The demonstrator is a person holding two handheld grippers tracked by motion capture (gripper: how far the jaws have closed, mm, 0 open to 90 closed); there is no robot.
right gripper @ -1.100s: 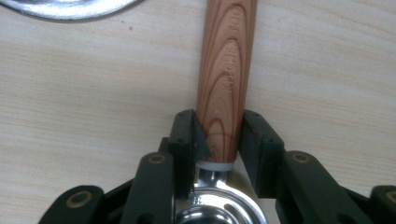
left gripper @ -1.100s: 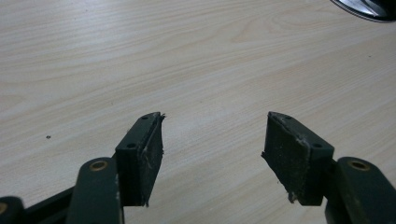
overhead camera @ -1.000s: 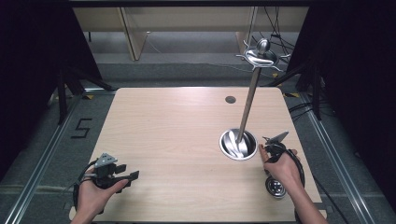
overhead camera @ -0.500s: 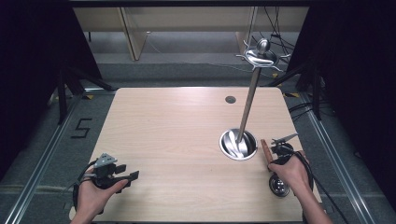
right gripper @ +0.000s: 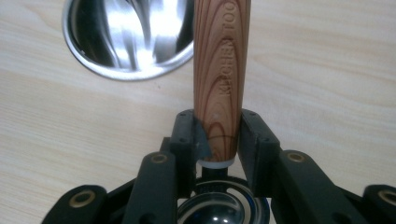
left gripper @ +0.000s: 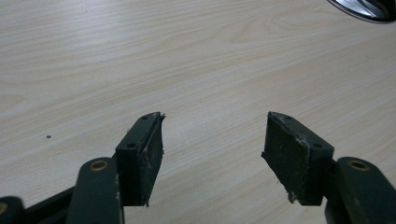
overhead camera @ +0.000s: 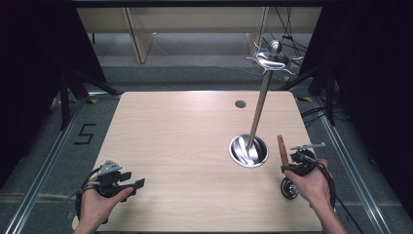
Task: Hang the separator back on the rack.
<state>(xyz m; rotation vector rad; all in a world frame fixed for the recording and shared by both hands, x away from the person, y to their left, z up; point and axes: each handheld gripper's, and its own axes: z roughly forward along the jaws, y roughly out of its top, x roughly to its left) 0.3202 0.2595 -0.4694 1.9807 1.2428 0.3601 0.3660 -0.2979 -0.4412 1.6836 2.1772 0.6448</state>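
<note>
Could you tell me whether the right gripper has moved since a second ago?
Yes. The right gripper, shut on the wooden handle, has drifted rightward and slightly nearer the camera, away from the metal stand's base.

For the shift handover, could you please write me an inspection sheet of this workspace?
Surface: light wooden table, one round hole.
Job's things: wooden-handled utensil, its round head near the table edge; steel hanging stand, round base.
Clutter: nothing seen.
Grippers: right gripper clamps the handle; left gripper open, holding nothing.
Cables: one trails from each gripper; more on the floor behind.
Surroundings: black curtains, wooden furniture behind, floor mark "5".
</note>
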